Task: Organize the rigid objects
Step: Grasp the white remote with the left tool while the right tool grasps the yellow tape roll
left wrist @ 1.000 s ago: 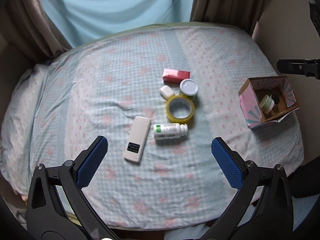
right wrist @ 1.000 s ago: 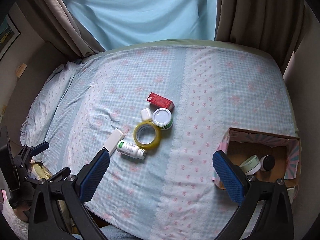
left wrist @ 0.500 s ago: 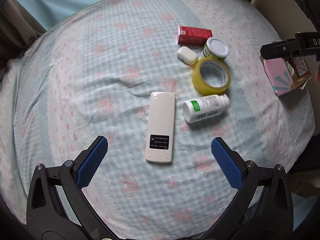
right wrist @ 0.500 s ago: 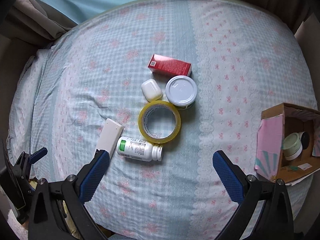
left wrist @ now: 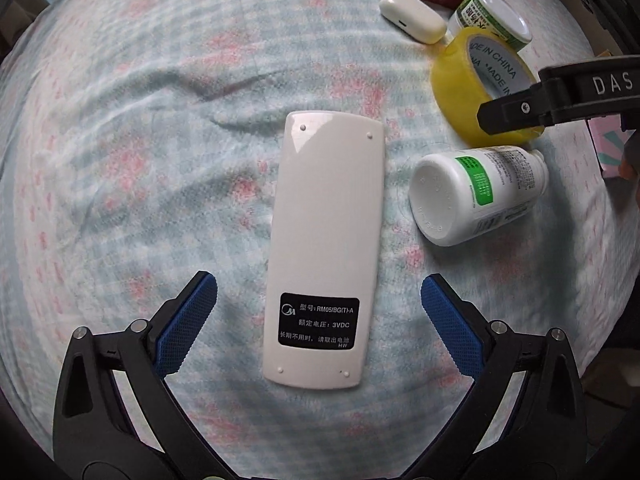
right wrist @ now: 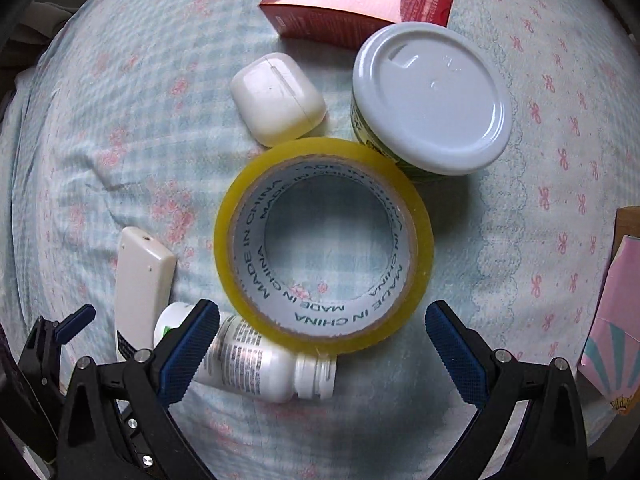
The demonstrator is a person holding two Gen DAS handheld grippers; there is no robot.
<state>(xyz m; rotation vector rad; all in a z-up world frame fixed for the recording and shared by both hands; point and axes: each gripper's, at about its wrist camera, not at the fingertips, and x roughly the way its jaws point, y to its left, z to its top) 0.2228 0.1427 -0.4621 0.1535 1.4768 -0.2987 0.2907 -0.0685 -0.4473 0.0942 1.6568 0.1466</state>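
Note:
A white remote (left wrist: 324, 248) lies face down on the bed. My left gripper (left wrist: 318, 300) is open just above its near end, one finger on each side. A white pill bottle (left wrist: 476, 196) lies on its side to the right of the remote. My right gripper (right wrist: 322, 320) is open and hovers close over the near rim of the yellow tape roll (right wrist: 224, 240), whose edge rests against the pill bottle (right wrist: 256, 364). Beyond the tape are a white earbud case (right wrist: 276, 98), a white-lidded green jar (right wrist: 432, 96) and a red box (right wrist: 352, 8).
A pink cardboard box (right wrist: 608, 320) stands at the right edge of the bed. The checked bedsheet (left wrist: 120, 140) is bare left of the remote. One black finger (left wrist: 560, 96) of the right tool crosses over the tape roll (left wrist: 460, 80) in the left wrist view.
Both grippers have come down close to the bed. The left one now straddles the remote's near end and the right one hangs over the tape roll. The objects have not moved.

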